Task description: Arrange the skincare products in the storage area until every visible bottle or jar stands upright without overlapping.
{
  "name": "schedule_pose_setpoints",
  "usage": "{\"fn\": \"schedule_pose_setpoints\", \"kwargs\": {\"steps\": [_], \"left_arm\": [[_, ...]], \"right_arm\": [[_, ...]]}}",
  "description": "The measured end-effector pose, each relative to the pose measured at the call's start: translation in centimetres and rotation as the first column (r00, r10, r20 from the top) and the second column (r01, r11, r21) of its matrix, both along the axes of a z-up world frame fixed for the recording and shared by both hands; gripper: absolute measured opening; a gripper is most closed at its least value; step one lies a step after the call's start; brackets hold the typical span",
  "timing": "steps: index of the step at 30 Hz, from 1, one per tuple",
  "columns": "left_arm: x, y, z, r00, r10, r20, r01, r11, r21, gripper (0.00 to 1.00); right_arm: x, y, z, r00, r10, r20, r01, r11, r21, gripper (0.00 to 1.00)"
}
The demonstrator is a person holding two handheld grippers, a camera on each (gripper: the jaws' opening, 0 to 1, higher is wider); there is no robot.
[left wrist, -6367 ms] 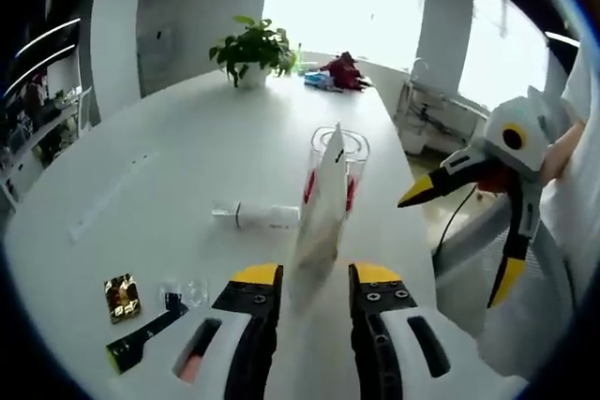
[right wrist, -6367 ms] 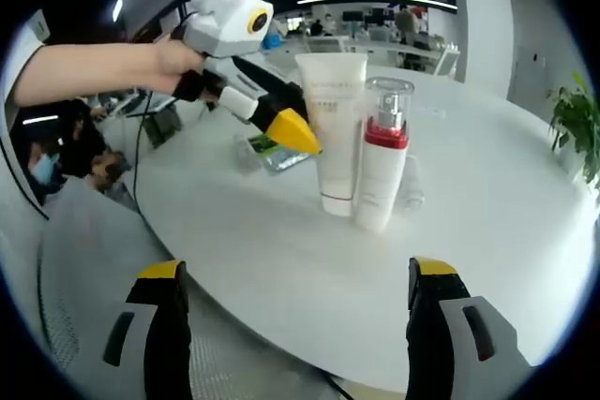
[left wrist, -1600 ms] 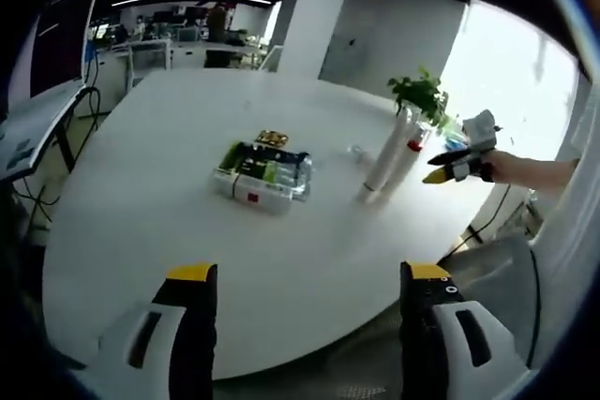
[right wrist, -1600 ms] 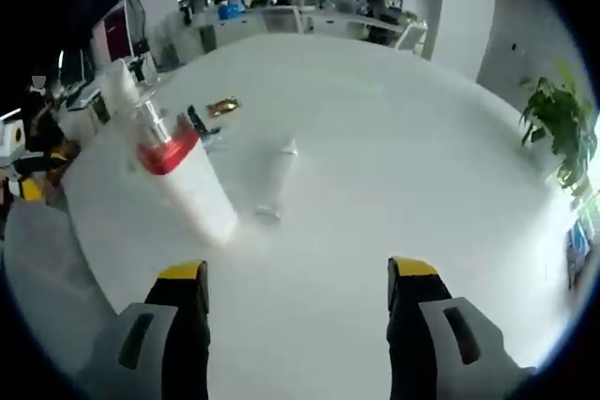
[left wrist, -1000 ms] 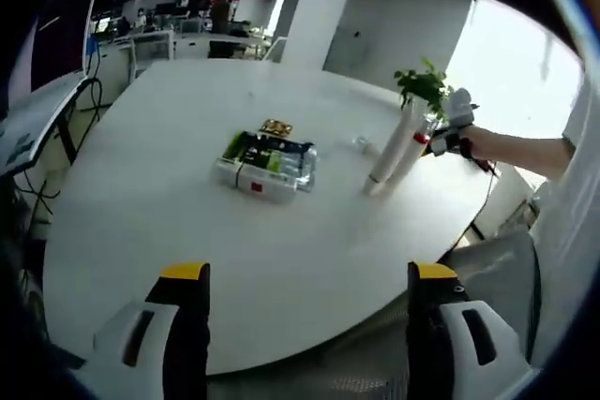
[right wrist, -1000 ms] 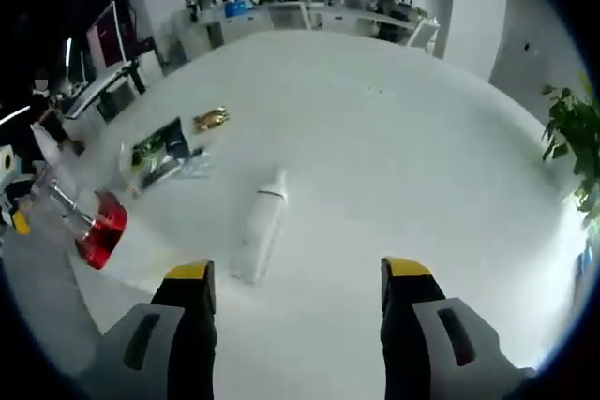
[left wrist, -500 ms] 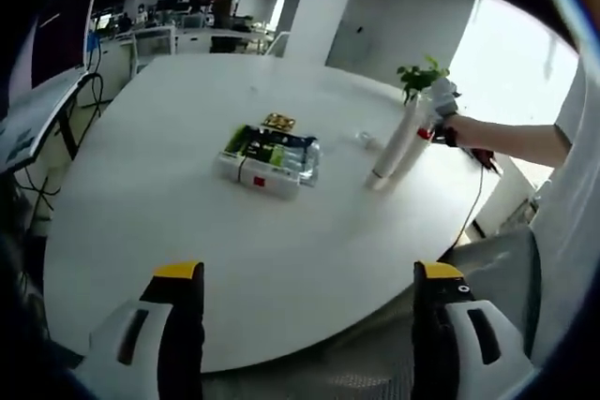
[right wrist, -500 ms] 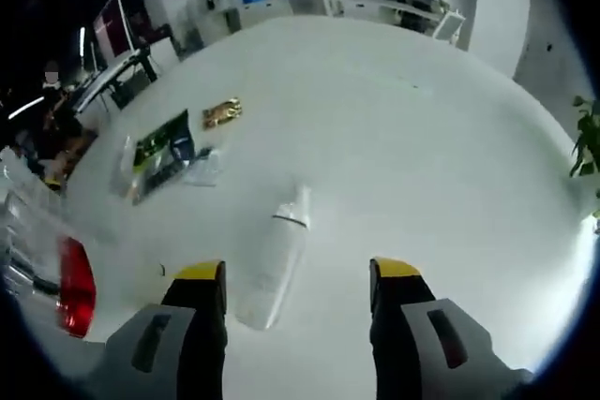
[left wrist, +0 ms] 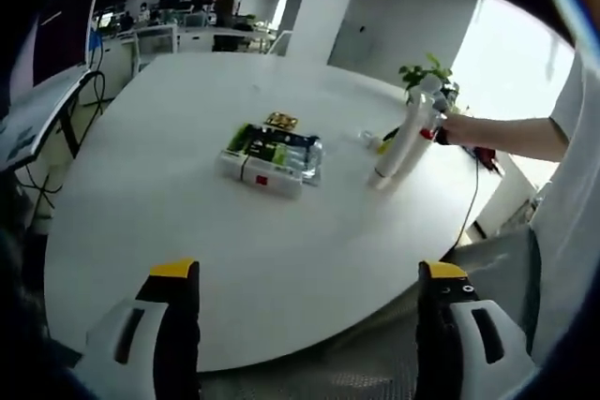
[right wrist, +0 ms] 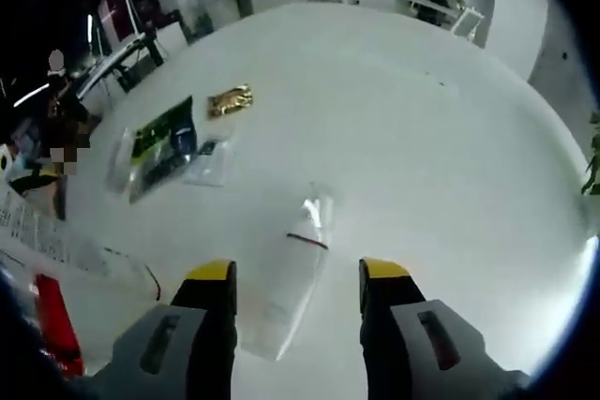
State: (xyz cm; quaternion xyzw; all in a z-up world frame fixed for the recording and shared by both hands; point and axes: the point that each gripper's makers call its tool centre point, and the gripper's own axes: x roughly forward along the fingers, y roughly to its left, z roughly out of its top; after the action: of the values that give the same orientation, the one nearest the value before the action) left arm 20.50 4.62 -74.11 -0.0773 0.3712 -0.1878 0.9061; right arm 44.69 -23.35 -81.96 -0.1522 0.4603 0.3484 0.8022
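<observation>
Right gripper (right wrist: 295, 274) has closed in since half a second ago: the lying white bottle (right wrist: 287, 292) now sits between its spread jaws, not gripped. Left gripper (left wrist: 305, 274) hangs released off the table's (left wrist: 141, 185) near edge, nothing between the jaws. Left gripper view, left to right: green-and-white pack (left wrist: 267, 158), gold packet (left wrist: 280, 120) behind it, two upright items (white tube (left wrist: 401, 142), red-collared bottle (left wrist: 420, 133) touching it), then the person's arm (left wrist: 506, 134) reaching in, potted plant (left wrist: 424, 75) behind. Right gripper view adds close detail: red-capped bottle (right wrist: 54, 334) at far left edge, partly cut off, green pack (right wrist: 161, 147), gold packet (right wrist: 230, 98), small clear packet (right wrist: 208, 160).
</observation>
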Motion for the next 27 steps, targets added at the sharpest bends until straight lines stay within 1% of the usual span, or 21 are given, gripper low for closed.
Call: {"fn": "schedule_pose_setpoints", "kwargs": {"steps": [4, 6, 10, 11, 12, 13, 14, 15, 19, 22, 25, 27], "left_arm": [[0.0, 0.0, 0.0, 1.0, -0.002, 0.001, 0.002, 1.0, 0.003, 0.93], [0.0, 0.1, 0.0, 1.0, -0.003, 0.004, 0.003, 1.0, 0.003, 0.93], [0.0, 0.1, 0.0, 1.0, 0.0, 0.002, 0.0, 1.0, 0.004, 0.92], [0.0, 0.1, 0.0, 1.0, 0.001, 0.002, -0.001, 1.0, 0.004, 0.92], [0.0, 0.2, 0.1, 1.0, 0.003, 0.006, -0.003, 1.0, 0.005, 0.91], [0.0, 0.2, 0.2, 1.0, 0.003, 0.01, -0.003, 1.0, 0.006, 0.91], [0.1, 0.2, 0.4, 1.0, 0.003, 0.02, -0.003, 1.0, 0.005, 0.91], [0.2, 0.3, 0.5, 1.0, 0.009, 0.025, -0.009, 1.0, 0.0, 0.9], [0.7, 0.3, 1.8, 0.997, 0.039, 0.063, -0.036, 0.998, -0.042, 0.9], [1.0, 0.2, 2.1, 0.996, 0.039, 0.076, -0.036, 0.999, -0.04, 0.91], [0.9, 0.3, 2.0, 0.997, 0.033, 0.069, -0.031, 0.999, -0.031, 0.93], [1.0, 0.2, 2.2, 0.997, 0.032, 0.076, -0.03, 0.999, -0.027, 0.94]], "right_arm": [[-0.4, -0.2, -0.1, 1.0, 0.018, -0.012, -0.018, 0.999, -0.026, 0.44], [-0.5, -0.3, -0.2, 1.0, 0.023, -0.016, -0.023, 0.999, -0.034, 0.42], [-0.7, -0.6, 0.0, 1.0, 0.013, -0.01, -0.013, 1.0, -0.024, 0.36], [-0.7, -0.6, 0.0, 1.0, 0.015, -0.005, -0.015, 1.0, -0.027, 0.32], [-0.5, -0.9, -0.2, 0.999, 0.039, -0.002, -0.039, 0.998, -0.044, 0.25], [-0.3, -1.3, -0.2, 0.999, 0.045, 0.014, -0.044, 0.997, -0.071, 0.22], [-0.6, -0.9, -0.1, 0.997, 0.073, 0.012, -0.072, 0.996, -0.06, 0.22], [-0.6, -0.9, 0.0, 0.998, 0.069, 0.014, -0.068, 0.996, -0.062, 0.21], [-0.4, -0.9, -0.1, 0.996, 0.08, 0.027, -0.078, 0.995, -0.065, 0.21], [0.1, -0.9, -0.2, 0.993, 0.1, 0.057, -0.097, 0.993, -0.064, 0.2], [0.4, -1.1, -0.2, 0.991, 0.105, 0.086, -0.1, 0.993, -0.055, 0.2], [0.7, -1.2, -0.2, 0.993, 0.084, 0.082, -0.08, 0.996, -0.047, 0.2]]}}
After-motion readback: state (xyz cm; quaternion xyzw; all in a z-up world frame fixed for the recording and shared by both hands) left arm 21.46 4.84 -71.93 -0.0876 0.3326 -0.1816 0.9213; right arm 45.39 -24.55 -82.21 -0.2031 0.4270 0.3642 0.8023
